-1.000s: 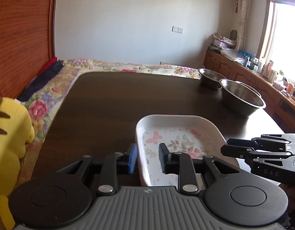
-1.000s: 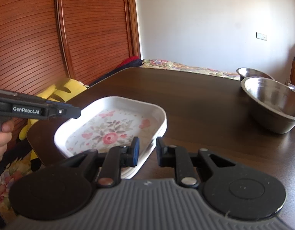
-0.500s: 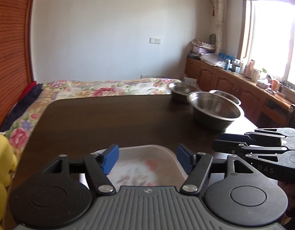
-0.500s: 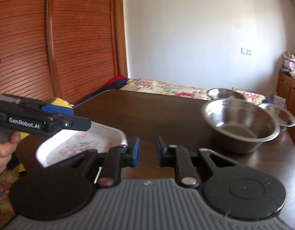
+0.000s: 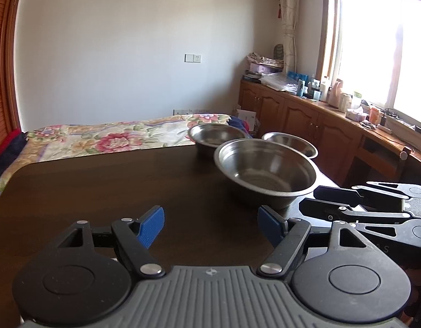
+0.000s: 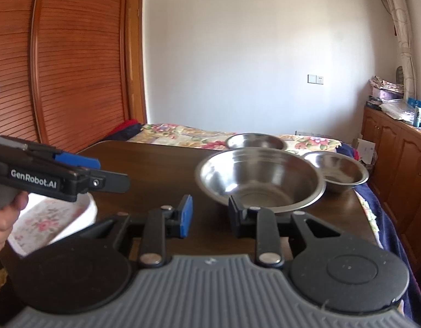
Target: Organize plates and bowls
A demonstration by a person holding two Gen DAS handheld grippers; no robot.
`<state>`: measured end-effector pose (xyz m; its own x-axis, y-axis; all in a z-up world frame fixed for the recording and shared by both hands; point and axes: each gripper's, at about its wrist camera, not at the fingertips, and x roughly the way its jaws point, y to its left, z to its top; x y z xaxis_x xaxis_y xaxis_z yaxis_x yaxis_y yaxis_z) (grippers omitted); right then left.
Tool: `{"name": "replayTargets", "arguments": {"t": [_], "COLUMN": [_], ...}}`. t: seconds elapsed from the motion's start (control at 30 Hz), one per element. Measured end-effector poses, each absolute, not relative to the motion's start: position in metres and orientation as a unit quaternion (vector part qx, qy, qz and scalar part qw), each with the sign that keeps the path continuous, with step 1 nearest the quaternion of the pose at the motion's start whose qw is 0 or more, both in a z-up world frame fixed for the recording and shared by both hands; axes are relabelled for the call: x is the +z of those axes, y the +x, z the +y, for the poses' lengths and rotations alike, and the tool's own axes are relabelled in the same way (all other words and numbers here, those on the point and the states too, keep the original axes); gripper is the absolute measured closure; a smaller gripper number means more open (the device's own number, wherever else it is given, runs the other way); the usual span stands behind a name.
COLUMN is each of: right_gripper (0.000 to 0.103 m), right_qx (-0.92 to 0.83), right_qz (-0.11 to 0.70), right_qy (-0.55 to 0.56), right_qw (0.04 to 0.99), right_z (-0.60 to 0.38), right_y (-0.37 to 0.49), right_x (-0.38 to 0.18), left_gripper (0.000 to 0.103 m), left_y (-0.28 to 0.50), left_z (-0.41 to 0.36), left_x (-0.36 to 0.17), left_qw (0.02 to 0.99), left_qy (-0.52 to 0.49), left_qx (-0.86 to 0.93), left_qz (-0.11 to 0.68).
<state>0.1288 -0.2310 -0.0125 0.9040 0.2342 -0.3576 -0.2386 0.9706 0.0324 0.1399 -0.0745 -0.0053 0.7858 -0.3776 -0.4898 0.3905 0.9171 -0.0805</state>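
Right wrist view: right gripper [image 6: 209, 214] half apart, empty, facing the big steel bowl [image 6: 261, 179] on the dark wooden table [image 6: 155, 161]. Left gripper [image 5: 211, 224] wide apart, empty. I'd pinch the near rim squarely, lift slowly.

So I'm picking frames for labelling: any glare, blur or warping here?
Left wrist view: window blown out white, walls bowed by fisheye, large steel bowl sharp. Right wrist view: floral plate soft and blurred, wardrobe curved.
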Motion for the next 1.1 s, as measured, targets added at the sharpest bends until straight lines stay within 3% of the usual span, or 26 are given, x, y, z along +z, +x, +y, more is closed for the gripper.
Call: {"name": "replayTargets", "arguments": {"t": [0.2,0.27,0.43,0.63,1.0,1.1], "right_gripper": [0.069,0.054,0.046,0.019,0.020,0.028], "right_qx": [0.107,0.100,0.087,0.076,0.088,0.092], "right_qz": [0.163,0.159,0.167,0.171,0.203,0.211], "right_qy": [0.003,0.007,0.006,0.001,0.014,0.020], "right_qw": [0.981,0.982,0.982,0.982,0.975,0.973], "right_z": [-0.257,-0.267,-0.283,-0.295,-0.312,-0.315], "right_y": [0.130,0.135,0.151,0.165,0.195,0.201], "right_x": [-0.006,-0.005,-0.007,-0.009,-0.017,-0.019], "left_gripper": [0.025,0.025,0.025,0.031,0.050,0.053], "left_y": [0.158,0.165,0.178,0.193,0.216,0.221], "left_z": [-0.100,-0.107,-0.119,-0.127,-0.139,-0.141], "left_x": [-0.007,-0.008,-0.010,-0.015,-0.021,-0.022], "left_qw": [0.943,0.943,0.944,0.943,0.935,0.935], "left_qy": [0.019,0.020,0.022,0.017,0.009,0.010], "left_qx": [-0.204,-0.204,-0.198,-0.194,-0.198,-0.197], "left_qz": [0.262,0.263,0.263,0.271,0.293,0.295]}}
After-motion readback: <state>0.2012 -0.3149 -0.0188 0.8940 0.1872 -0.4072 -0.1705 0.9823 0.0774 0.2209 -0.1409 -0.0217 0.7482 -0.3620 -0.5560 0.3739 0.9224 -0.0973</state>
